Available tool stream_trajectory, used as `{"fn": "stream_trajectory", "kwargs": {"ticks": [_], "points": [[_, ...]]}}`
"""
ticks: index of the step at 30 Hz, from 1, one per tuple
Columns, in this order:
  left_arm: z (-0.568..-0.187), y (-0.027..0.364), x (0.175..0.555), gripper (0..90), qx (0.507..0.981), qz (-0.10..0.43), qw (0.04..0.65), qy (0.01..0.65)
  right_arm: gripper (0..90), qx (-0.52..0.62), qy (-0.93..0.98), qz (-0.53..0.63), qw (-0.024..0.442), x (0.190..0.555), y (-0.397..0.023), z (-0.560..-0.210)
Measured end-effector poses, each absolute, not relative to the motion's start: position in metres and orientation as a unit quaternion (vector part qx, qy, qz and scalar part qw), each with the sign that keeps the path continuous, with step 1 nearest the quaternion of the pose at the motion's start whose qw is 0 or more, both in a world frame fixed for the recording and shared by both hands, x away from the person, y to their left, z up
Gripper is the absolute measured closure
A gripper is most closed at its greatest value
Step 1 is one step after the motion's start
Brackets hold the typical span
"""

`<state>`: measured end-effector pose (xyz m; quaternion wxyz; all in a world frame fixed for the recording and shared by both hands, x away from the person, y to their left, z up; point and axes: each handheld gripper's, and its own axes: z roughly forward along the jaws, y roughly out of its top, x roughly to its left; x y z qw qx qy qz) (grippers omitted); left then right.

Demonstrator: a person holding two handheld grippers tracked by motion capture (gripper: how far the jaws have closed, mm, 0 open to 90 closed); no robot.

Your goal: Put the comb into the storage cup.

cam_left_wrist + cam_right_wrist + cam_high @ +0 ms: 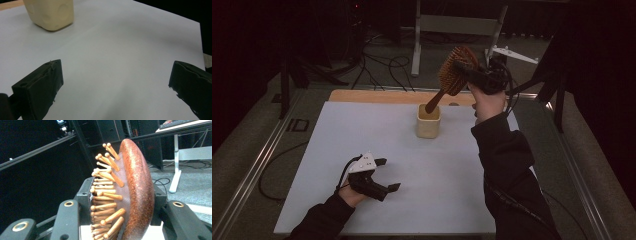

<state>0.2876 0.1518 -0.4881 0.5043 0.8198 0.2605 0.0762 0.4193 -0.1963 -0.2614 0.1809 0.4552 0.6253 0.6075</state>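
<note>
Your left gripper (pixel 382 175) rests near the desk's (pixel 312 200) front-left corner, jaws wide apart, nothing between them. Your right gripper (pixel 464 68) is raised over the back edge, clamped on the wooden hairbrush (pixel 454 70) by its head. The brush is tilted, its handle tip dipping into the cream cup (pixel 428 124) at back centre.

Your oval reddish-brown wooden hairbrush (pixel 137 192): back glossy, speckled; pale wooden pins (pixel 107 195) smooth, round-tipped. Below brush, your cream square cup (pixel 428 121): matt, plastic-looking, shallow round dimples. Under cup, white sheet (pixel 412 170): smooth, matt, paper-like. Your black gripper jaws: matt plastic, edges rough.
</note>
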Motion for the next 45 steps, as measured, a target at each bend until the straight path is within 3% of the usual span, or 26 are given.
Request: {"fn": "stream_trajectory", "kwargs": {"ticks": [17,45], "points": [[-0.488,0.153,0.288,0.0,0.819,0.074,0.508,0.256,51.5,0.478,0.623,0.588,0.194,0.451,-0.195,-0.281],[-0.491,0.153,0.289,0.0,0.822,0.067,0.509,0.247,51.5,0.487,0.642,0.566,0.173,0.468,-0.183,-0.321]]}}
